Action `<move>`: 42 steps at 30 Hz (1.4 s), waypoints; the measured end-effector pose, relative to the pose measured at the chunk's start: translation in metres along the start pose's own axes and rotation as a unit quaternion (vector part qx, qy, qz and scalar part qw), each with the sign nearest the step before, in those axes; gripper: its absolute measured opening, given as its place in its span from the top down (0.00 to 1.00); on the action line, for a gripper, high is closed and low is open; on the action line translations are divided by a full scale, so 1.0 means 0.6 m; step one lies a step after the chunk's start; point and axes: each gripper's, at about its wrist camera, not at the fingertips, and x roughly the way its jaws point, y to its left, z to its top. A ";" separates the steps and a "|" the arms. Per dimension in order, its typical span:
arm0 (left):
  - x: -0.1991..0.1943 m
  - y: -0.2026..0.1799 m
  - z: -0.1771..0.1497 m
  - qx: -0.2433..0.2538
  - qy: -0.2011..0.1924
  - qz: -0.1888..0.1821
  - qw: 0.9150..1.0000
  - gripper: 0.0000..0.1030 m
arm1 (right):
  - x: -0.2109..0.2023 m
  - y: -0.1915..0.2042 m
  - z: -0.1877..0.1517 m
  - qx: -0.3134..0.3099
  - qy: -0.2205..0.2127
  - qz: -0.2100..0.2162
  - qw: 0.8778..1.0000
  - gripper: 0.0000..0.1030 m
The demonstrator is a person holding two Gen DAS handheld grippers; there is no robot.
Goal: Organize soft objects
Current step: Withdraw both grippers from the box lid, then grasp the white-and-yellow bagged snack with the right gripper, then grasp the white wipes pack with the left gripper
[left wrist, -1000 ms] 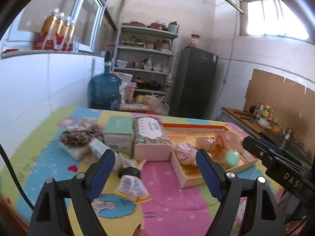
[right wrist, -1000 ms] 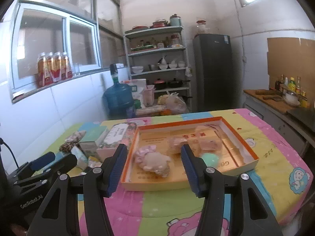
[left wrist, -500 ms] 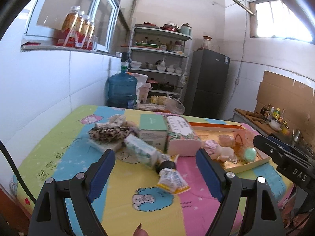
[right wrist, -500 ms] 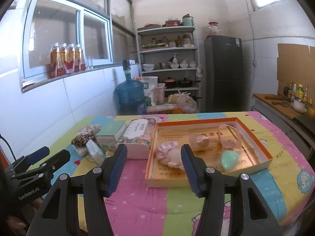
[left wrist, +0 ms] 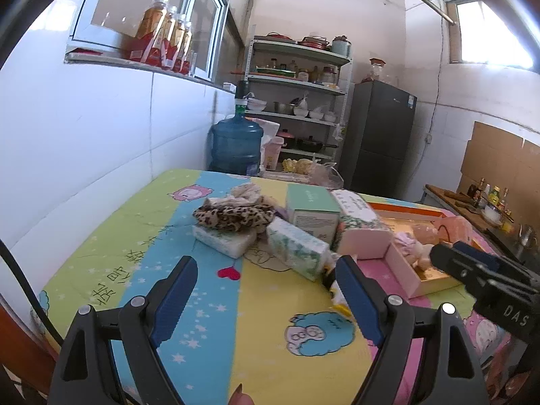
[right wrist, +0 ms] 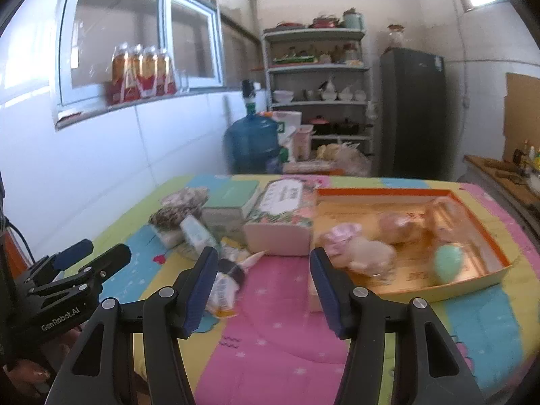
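Both black blue-padded grippers, left gripper [left wrist: 266, 290] and right gripper [right wrist: 265, 285], tilt downward over the colourful cartoon tablecloth [left wrist: 216, 307], fingers apart, empty; bodies read "GenRobot.AI" and "DAS".

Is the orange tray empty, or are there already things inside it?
Not empty. The orange tray holds a pink plush toy, a green egg-shaped thing and more pinkish items too blurred to name.

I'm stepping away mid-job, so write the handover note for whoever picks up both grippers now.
Left gripper: open, empty, above the tablecloth.
Right gripper: open, empty.
Orange-rimmed cardboard tray: holds a pink plush toy, a mint-green squishy egg and a peach soft lump.
Loose beside it: leopard-print fabric band, white tissue packs, floral tissue box, squeeze pouch.
Done: three soft items in the tray. Left: the loose pile.
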 end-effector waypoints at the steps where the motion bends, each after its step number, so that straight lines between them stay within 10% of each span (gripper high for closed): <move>1: 0.002 0.004 -0.001 -0.001 0.000 0.002 1.000 0.19 | 0.009 0.005 -0.001 0.000 0.005 0.005 1.000 0.43; 23: 0.049 0.091 -0.009 -0.027 0.012 0.015 0.999 0.19 | 0.190 0.037 -0.022 0.065 0.124 0.000 0.990 0.43; 42: 0.076 0.086 -0.004 -0.038 0.033 -0.003 0.999 0.19 | 0.179 0.053 -0.033 0.029 0.133 0.018 0.991 0.59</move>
